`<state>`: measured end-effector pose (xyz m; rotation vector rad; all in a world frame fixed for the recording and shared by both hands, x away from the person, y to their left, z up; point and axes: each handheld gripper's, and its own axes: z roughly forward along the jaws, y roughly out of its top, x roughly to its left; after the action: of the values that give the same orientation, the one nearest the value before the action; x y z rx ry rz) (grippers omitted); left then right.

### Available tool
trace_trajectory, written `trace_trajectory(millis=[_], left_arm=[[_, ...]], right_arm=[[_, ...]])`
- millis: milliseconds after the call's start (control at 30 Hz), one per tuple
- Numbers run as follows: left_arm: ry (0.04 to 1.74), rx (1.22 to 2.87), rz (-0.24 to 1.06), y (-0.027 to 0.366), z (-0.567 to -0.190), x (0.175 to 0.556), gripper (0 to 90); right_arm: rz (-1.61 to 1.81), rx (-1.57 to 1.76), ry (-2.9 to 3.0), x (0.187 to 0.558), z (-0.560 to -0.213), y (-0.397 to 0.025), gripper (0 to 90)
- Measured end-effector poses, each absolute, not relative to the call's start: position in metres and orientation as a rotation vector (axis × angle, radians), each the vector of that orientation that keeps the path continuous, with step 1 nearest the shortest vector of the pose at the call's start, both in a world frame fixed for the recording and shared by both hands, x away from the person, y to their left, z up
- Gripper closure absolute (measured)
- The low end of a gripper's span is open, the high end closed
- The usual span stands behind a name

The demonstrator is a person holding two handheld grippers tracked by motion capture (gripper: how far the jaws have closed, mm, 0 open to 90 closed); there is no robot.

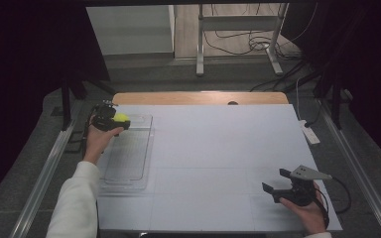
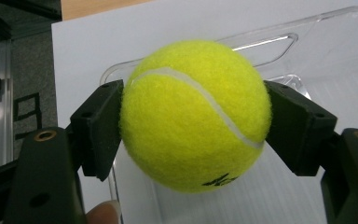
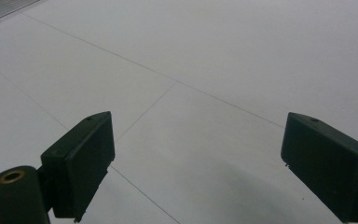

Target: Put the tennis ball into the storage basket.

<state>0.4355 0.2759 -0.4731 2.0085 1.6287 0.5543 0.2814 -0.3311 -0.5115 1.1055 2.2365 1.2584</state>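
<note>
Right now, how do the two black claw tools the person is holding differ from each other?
The left gripper is shut on a yellow tennis ball; the right gripper is open with nothing between its jaws. The left is held over a clear tray at the table's far left; the right hovers over bare table near right. Both have black jaws.

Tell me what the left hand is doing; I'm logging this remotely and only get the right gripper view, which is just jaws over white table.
Observer: The left gripper is shut on a yellow tennis ball, one jaw pressing each side.
Operator: Where is it on the table?
Observer: At the far left, over the far end of a clear plastic tray.
Operator: Anything in that tray?
Observer: No, its floor looks bare.
Operator: And my gripper?
Observer: The right gripper is at the near right, jaws open toward the table's middle.
</note>
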Motion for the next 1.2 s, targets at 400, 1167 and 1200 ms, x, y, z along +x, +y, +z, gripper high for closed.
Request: trace_trajectory(millis=[400,1167,1200], left_arm=[[1.635,2.041,0.523,0.273,-0.48,0.436,26.4],[1.673,2.161,0.455,0.259,-0.498,0.44,26.2],[1.673,2.166,0.458,0.259,-0.499,0.44,26.1]], right_arm=[[1.256,1.104,2.234,0.281,-0.511,-0.331,9.7],[1.255,1.108,2.236,0.282,-0.512,-0.332,9.7],[1.256,1.108,2.236,0.282,-0.512,-0.332,9.7]])
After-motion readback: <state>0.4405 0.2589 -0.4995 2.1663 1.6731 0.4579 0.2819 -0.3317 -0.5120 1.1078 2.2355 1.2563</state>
